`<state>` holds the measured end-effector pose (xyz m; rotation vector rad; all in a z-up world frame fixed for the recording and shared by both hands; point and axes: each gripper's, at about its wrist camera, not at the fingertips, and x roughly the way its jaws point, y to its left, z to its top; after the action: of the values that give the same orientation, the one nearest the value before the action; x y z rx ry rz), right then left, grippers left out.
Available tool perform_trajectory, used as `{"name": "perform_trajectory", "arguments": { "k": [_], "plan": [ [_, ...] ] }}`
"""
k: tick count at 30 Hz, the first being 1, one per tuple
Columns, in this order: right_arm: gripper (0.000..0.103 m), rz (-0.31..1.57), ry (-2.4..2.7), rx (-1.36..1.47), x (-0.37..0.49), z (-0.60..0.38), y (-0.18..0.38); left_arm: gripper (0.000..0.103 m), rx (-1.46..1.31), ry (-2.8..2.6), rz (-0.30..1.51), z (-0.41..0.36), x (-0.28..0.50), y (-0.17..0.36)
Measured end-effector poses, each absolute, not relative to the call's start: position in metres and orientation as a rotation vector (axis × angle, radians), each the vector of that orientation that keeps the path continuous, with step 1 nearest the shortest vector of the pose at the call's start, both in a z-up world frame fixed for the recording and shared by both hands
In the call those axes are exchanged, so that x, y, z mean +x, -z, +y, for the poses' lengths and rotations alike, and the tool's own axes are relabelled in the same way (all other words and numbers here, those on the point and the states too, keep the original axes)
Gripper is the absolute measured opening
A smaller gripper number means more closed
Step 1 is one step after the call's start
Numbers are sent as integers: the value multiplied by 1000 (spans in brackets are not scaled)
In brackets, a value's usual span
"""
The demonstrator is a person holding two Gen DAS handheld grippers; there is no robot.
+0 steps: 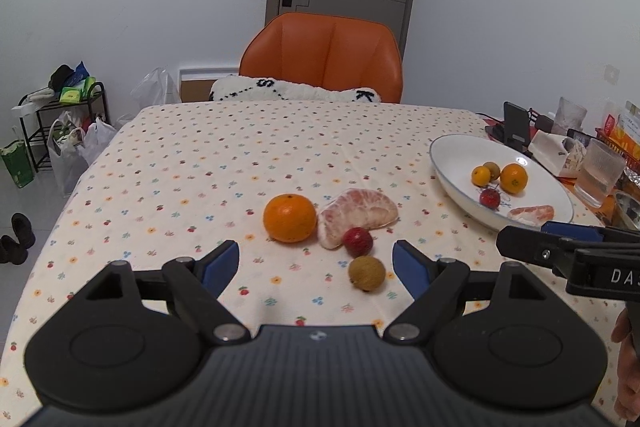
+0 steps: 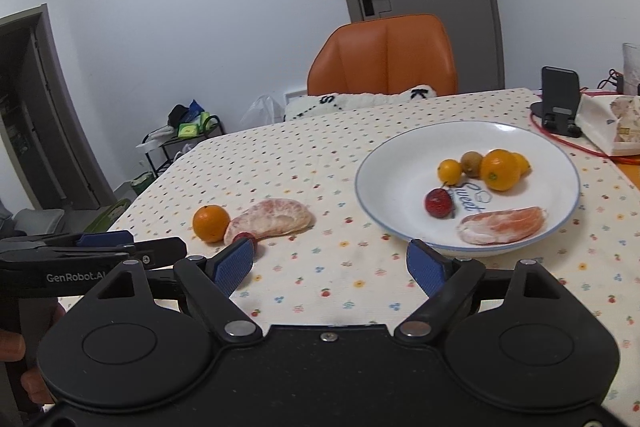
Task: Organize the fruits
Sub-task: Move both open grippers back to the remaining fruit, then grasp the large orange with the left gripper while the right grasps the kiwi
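On the table (image 1: 168, 163) four fruits lie in a cluster near the middle: the orange (image 1: 289, 217) on the left, the peeled segment (image 1: 357, 215) touching it on the right, the red fruit (image 1: 358, 242) just in front of that segment, and the round brown fruit (image 1: 366, 273) nearer still. The plate (image 2: 384, 163) sits to the right of the cluster, apart from it. In the plate, small fruits (image 2: 482, 166) are grouped toward the back, a red fruit in plate (image 2: 439, 203) lies in front of them, and a second segment (image 2: 500, 226) rests at the near side. Behind the table stands a chair (image 1: 322, 55), and behind the plate a stand (image 2: 559, 99)
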<state>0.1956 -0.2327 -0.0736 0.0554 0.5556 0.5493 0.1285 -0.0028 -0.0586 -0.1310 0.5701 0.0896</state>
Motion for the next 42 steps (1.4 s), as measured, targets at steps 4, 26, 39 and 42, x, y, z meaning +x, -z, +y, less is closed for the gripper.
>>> {"name": "perform_trajectory", "arguments": {
  "k": [4,26,39,42],
  "plan": [
    [82,566,-569,51,197,-224,76,82,-148,-94,573,7,129,62],
    [62,660,-705,0,202,-153,94,79,-178,-127,578,49,131,75],
    [23,706,-737,-16,210,-140,106,72,-187,-131,586,55,143,76],
    [22,710,-742,-6,212,-142,105,71,-191,-134,589,55,146,76]
  ]
}}
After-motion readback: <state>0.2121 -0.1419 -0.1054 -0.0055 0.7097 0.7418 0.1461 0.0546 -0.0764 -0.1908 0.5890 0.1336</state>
